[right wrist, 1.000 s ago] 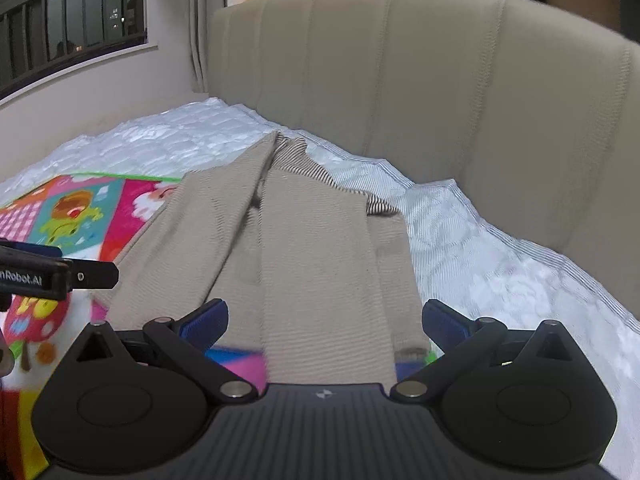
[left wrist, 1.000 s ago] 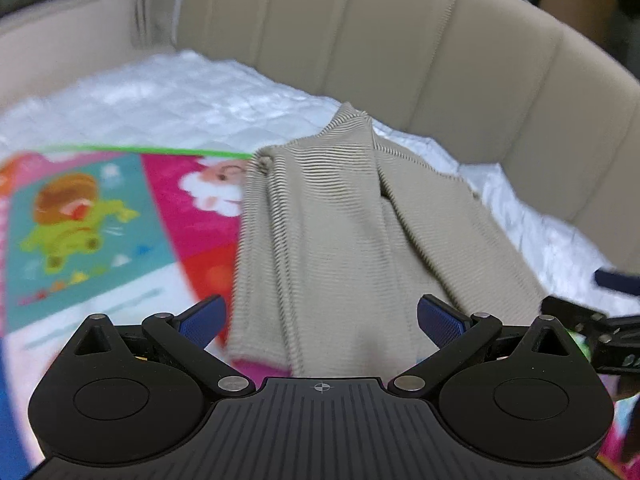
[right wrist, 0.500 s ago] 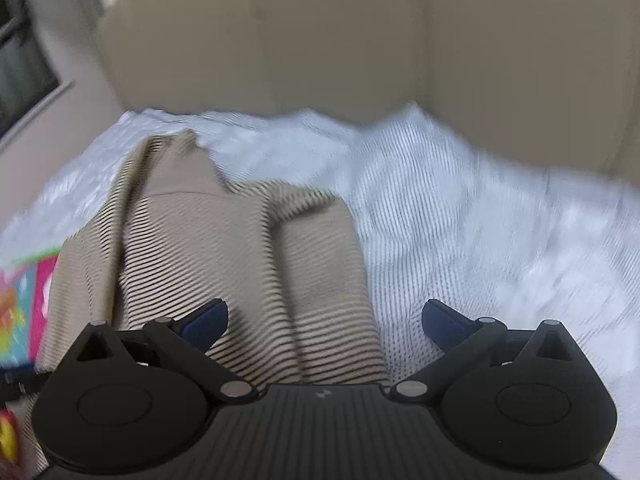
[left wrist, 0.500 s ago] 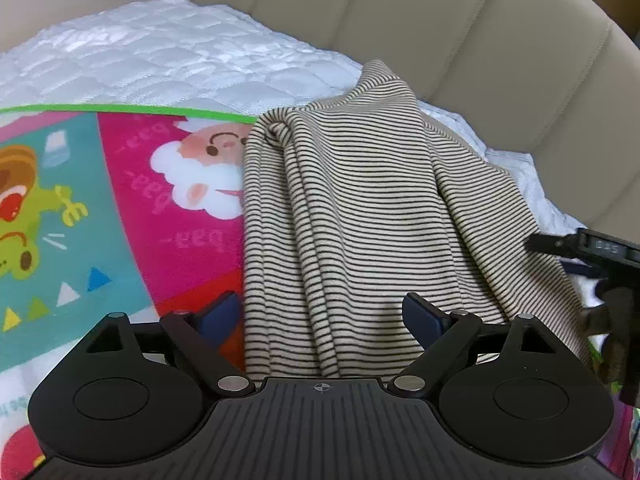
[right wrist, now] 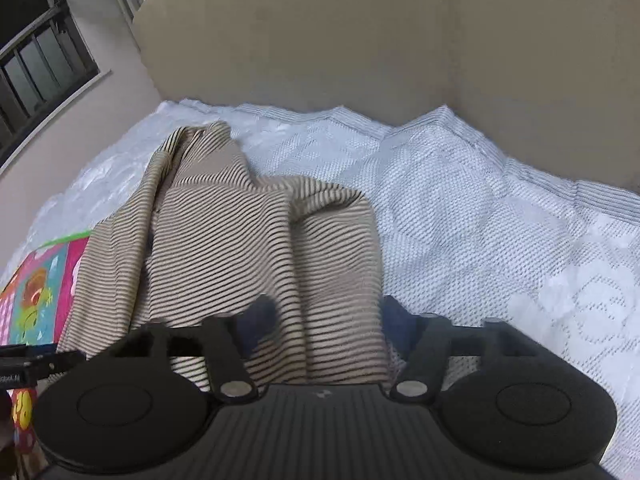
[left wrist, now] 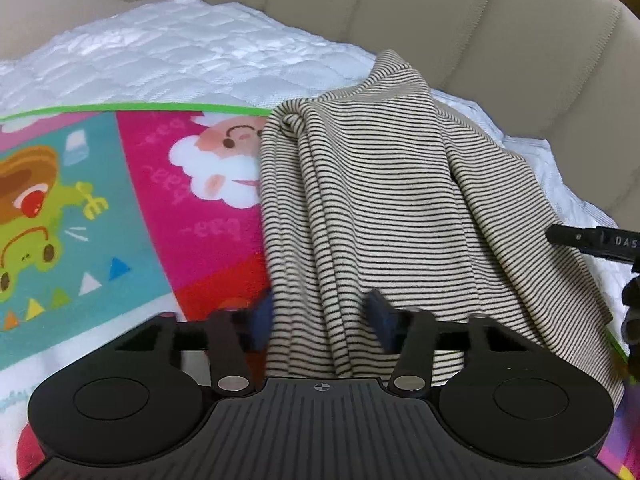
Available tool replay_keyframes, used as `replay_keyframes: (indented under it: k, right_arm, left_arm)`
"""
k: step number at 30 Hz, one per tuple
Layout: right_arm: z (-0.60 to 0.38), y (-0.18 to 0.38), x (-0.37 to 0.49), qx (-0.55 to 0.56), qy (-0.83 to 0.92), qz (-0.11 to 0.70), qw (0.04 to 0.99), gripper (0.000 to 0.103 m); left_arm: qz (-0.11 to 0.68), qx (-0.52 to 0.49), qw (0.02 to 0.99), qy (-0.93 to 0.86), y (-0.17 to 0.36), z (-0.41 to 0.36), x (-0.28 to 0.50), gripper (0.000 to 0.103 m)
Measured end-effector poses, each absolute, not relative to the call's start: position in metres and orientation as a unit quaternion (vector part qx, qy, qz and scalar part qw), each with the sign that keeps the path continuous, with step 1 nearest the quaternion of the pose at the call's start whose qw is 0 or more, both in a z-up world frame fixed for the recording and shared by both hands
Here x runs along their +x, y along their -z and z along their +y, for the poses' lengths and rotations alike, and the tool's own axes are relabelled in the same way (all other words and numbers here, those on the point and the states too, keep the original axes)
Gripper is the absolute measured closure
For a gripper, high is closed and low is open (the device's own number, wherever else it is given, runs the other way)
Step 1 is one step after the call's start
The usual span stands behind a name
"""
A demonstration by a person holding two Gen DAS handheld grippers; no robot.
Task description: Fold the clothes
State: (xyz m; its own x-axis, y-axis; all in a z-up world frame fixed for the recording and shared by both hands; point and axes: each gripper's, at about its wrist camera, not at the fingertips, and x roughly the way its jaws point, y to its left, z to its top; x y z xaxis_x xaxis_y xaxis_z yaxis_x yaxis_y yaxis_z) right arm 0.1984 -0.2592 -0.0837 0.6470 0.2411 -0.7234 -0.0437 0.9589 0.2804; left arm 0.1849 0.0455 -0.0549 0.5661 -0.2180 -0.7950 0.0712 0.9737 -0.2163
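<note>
A beige shirt with thin dark stripes (left wrist: 380, 184) lies in loose folds, partly on a colourful mat and partly on the white mattress. My left gripper (left wrist: 320, 320) is low over the shirt's near left edge. Its jaws are closing, blurred, with bunched fabric between them; the pads do not clearly pinch it. My right gripper (right wrist: 326, 320) is at the shirt's (right wrist: 240, 240) near right edge, jaws also closing with a fold between them. The right gripper's finger (left wrist: 592, 240) shows at the left view's right edge. The left gripper's finger (right wrist: 32, 360) shows at the right view's left edge.
A cartoon-printed play mat (left wrist: 120, 200) with a green border covers the bed on the left. The white quilted mattress (right wrist: 480, 220) spreads behind and to the right. A beige padded headboard (left wrist: 480, 20) curves around the far side. A barred window (right wrist: 32, 60) sits at the upper left.
Both grippers came down and forward onto the shirt's near edge. Their jaws went from wide apart to narrowed around the fabric. The right view swung toward the mattress.
</note>
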Motion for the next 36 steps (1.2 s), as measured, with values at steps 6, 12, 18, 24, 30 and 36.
replay_keyframes:
  k: [6, 12, 18, 24, 30, 36]
  right_arm:
    - [-0.214, 0.064, 0.168, -0.058, -0.068, 0.325, 0.941, 0.057]
    - [-0.209, 0.083, 0.17, -0.025, -0.101, 0.372, 0.922, 0.056]
    - [-0.199, 0.084, 0.169, -0.008, -0.147, 0.385, 0.911, 0.087]
    - [-0.182, 0.078, 0.129, -0.037, -0.193, 0.425, 0.884, 0.09]
    - [-0.17, 0.066, 0.077, -0.038, -0.233, 0.496, 0.836, 0.09]
    - [-0.148, 0.062, 0.031, -0.082, -0.267, 0.538, 0.795, 0.09]
  left_arm:
    - [0.459, -0.08, 0.881, 0.082, 0.053, 0.045, 0.18, 0.08]
    - [0.461, -0.097, 0.878, 0.084, 0.053, 0.049, 0.177, 0.082]
    - [0.477, -0.108, 0.867, 0.094, 0.048, 0.058, 0.168, 0.087]
    - [0.514, -0.068, 0.847, 0.115, 0.043, 0.065, 0.126, 0.088]
    - [0.564, -0.028, 0.813, 0.141, 0.035, 0.077, 0.07, 0.088]
    - [0.561, -0.041, 0.812, 0.154, 0.007, 0.104, 0.037, 0.078]
